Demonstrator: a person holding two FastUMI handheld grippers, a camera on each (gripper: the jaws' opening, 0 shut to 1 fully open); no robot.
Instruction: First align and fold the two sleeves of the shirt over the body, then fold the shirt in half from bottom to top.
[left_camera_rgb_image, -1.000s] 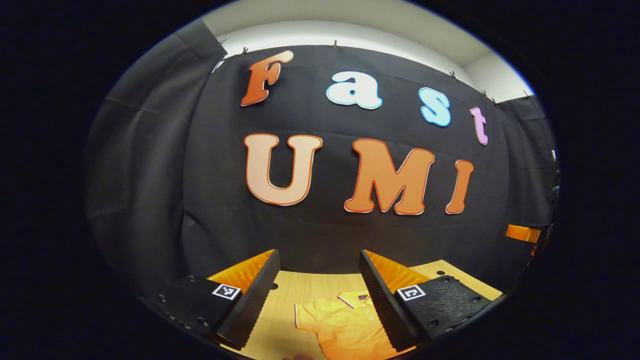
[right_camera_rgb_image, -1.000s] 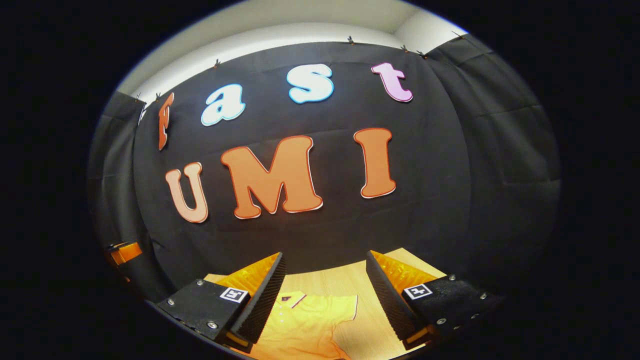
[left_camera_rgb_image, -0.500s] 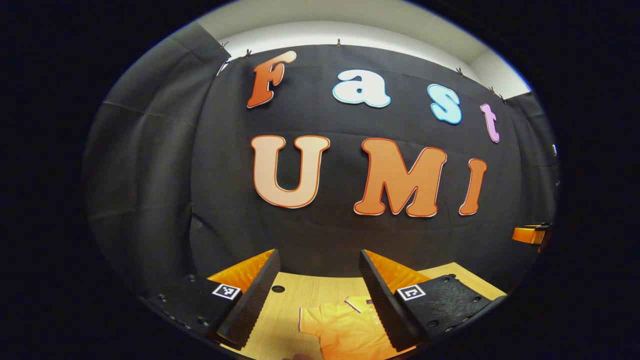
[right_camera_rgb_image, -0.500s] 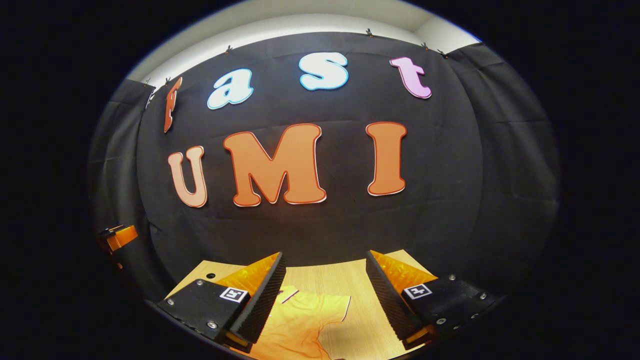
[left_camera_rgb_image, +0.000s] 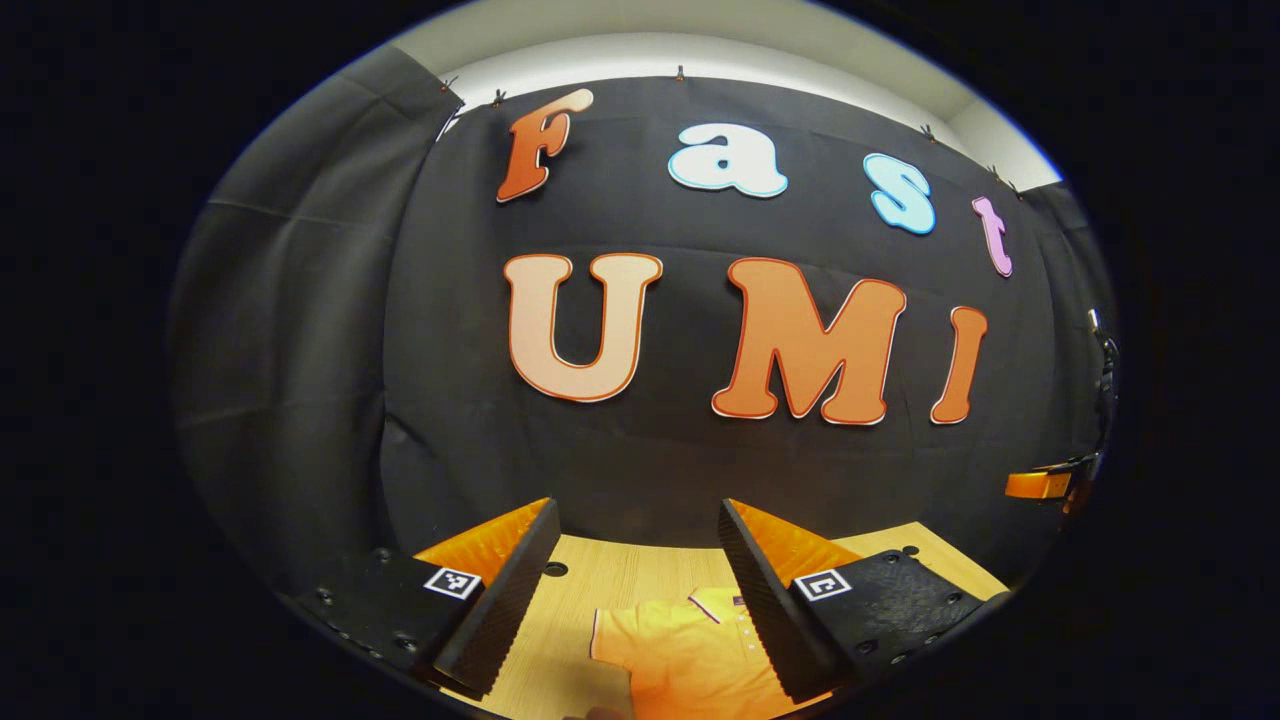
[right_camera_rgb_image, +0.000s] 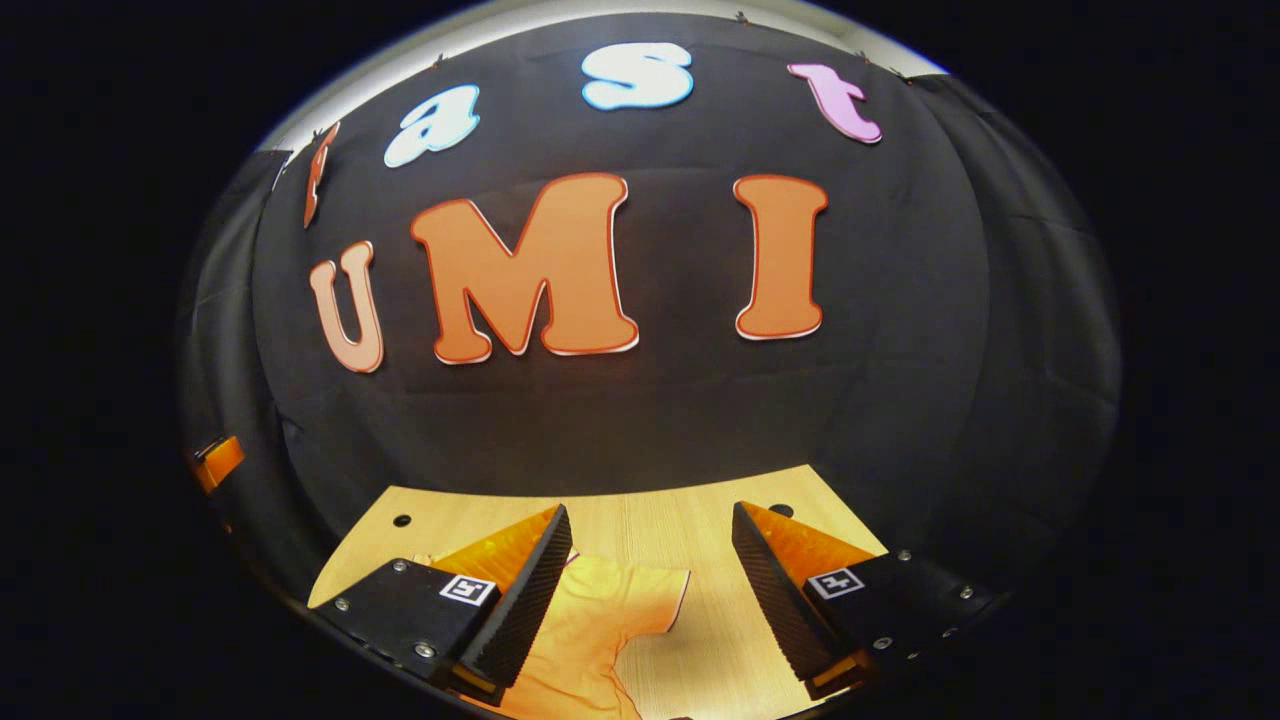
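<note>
An orange polo shirt (left_camera_rgb_image: 680, 655) with a white-trimmed collar lies flat on the wooden table (left_camera_rgb_image: 610, 580). In the left gripper view its left sleeve and collar show between and below the fingers of my left gripper (left_camera_rgb_image: 637, 512), which hangs open above it, holding nothing. In the right gripper view the shirt (right_camera_rgb_image: 590, 640) spreads its other sleeve (right_camera_rgb_image: 655, 600) toward the middle. My right gripper (right_camera_rgb_image: 650, 515) is open over that sleeve and empty. Neither gripper touches the cloth. The shirt's lower body is hidden below both views.
The black booth wall stands close behind the table's far edge. Small round holes mark the tabletop (right_camera_rgb_image: 720, 650) near its back corners. The other gripper shows as an orange part at far right (left_camera_rgb_image: 1040, 485) in the left gripper view and far left (right_camera_rgb_image: 215, 462) in the right gripper view.
The right gripper view has tipped downward, showing more table and the whole sleeve. The left gripper has shifted only slightly. Both stay open and the shirt lies unmoved.
</note>
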